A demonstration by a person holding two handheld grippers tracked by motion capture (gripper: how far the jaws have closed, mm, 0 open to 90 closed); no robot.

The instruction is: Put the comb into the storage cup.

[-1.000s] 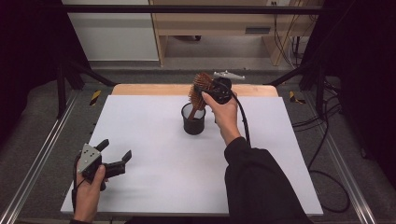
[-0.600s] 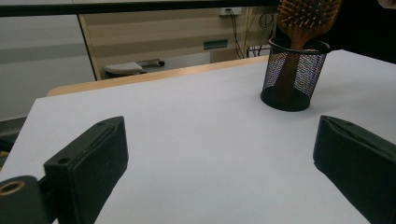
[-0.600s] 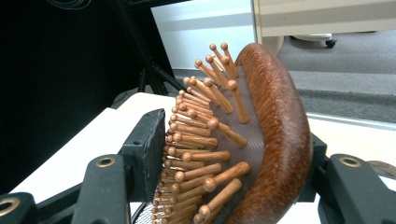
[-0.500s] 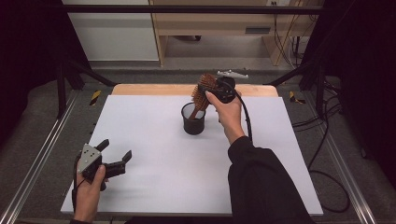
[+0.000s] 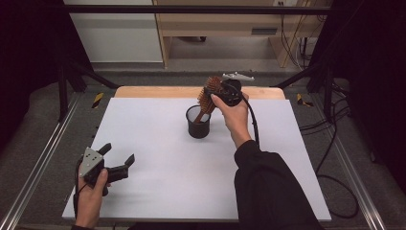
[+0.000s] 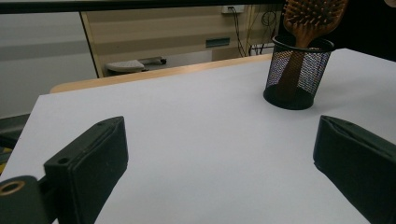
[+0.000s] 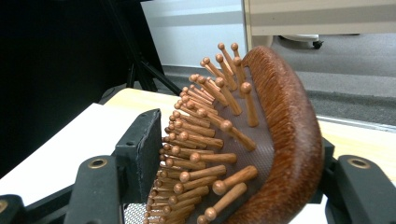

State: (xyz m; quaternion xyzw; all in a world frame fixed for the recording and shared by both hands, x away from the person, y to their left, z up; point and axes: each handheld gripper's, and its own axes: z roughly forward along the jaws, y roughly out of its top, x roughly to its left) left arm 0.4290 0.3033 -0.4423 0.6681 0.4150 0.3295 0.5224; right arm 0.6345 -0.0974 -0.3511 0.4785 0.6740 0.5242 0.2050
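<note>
My right gripper [image 5: 221, 91]: jaws stand on either side of the hairbrush [image 7: 261, 140] head and have just been opening; the left pad [image 7: 144, 149] looks just clear of the bristle tips, so I judge the hold released — though the back of the head hides the other pad.
Hairbrush: handle down inside the black mesh cup [image 5: 198, 122], head sticking out above the rim and leaning toward my right hand [image 5: 234, 115].
Mesh cup: upright on the white table [image 5: 158, 191], toward the far middle.
My left gripper [image 5: 117, 165]: jaws wide apart, nothing between them, resting low over the near left of the table, well apart from the cup.
Done: the brush is placed in the cup, by my reading.
Left: draw the right gripper back off the head without tipping brush or cup.
Hard to make out: whether the handle's end touches the cup's floor — the mesh blurs it; the far jaw's contact with the brush back; the cup itself, cut off below the right gripper view.
</note>
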